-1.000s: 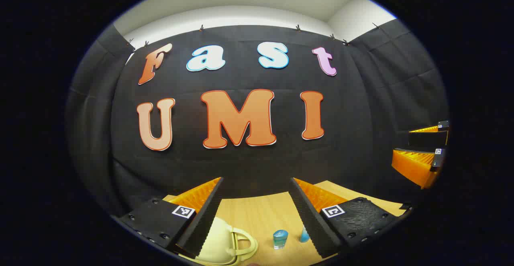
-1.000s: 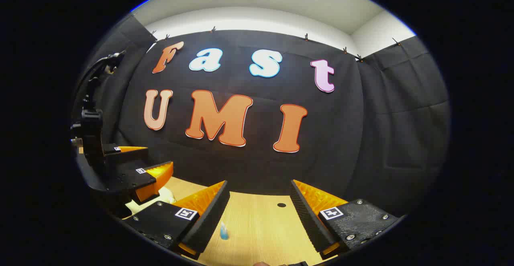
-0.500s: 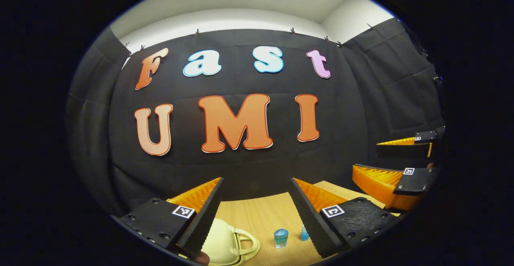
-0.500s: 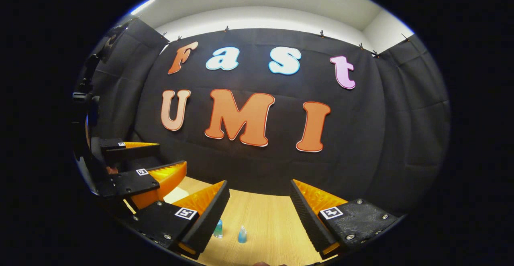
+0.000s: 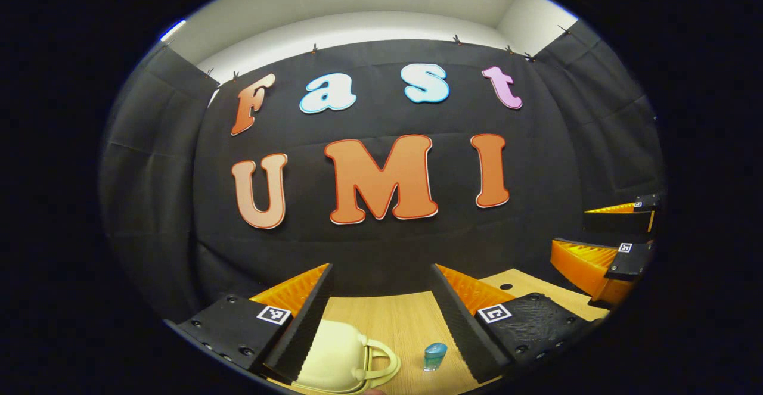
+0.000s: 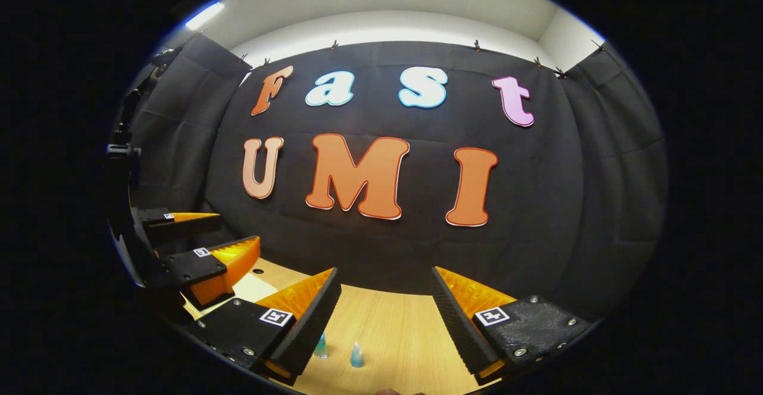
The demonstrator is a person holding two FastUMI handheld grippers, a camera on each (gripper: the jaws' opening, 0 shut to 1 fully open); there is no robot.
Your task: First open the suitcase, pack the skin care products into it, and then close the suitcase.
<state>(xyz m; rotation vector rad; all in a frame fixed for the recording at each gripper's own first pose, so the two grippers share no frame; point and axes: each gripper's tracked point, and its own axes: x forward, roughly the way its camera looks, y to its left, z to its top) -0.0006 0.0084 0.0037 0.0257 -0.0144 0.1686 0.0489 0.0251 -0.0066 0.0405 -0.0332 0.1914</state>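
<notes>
Below, closed suitcase (image 5: 334, 359) flat, handle toward blue bottle (image 5: 434, 357).

In the left gripper view, the cream suitcase (image 5: 334, 359) now shows more of its body and handle than a second ago, and the blue-capped bottle (image 5: 434, 357) sits nearer the right finger, which now hides the small blue bottle. In the right gripper view, two small bottles (image 6: 356, 354) stand on the counter (image 6: 393, 335) where one showed before.

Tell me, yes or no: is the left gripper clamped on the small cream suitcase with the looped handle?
No: the left gripper is open above the wooden table, with the cream suitcase lying untouched below.
</notes>
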